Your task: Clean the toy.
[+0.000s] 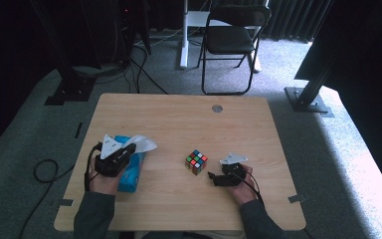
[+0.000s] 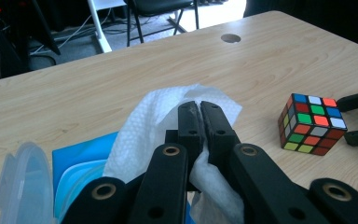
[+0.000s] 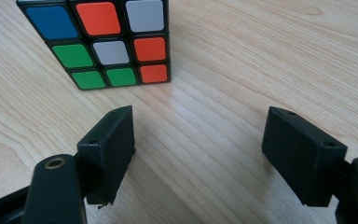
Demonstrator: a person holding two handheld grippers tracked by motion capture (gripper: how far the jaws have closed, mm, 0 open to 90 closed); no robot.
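Note:
A scrambled colour cube [image 1: 196,162] sits on the wooden table [image 1: 179,114], right of centre. My right gripper [image 1: 213,177] rests just right of it, open, with nothing between its jaws; the cube [image 3: 105,42] lies a short way ahead and to the left in the right gripper view. My left gripper [image 1: 129,149] is shut on a white wet wipe [image 1: 142,143] that comes up out of a blue wipe pack [image 1: 129,172] at the table's left. In the left gripper view the wipe [image 2: 163,116] is pinched between the jaws, and the pack's clear lid [image 2: 16,182] stands flipped up.
A round cable hole [image 1: 217,108] lies near the table's far edge. Beyond the table stands a black folding chair [image 1: 231,37] and a white desk leg [image 1: 184,35]. Black frame posts stand at both sides, and cables run over the grey carpet.

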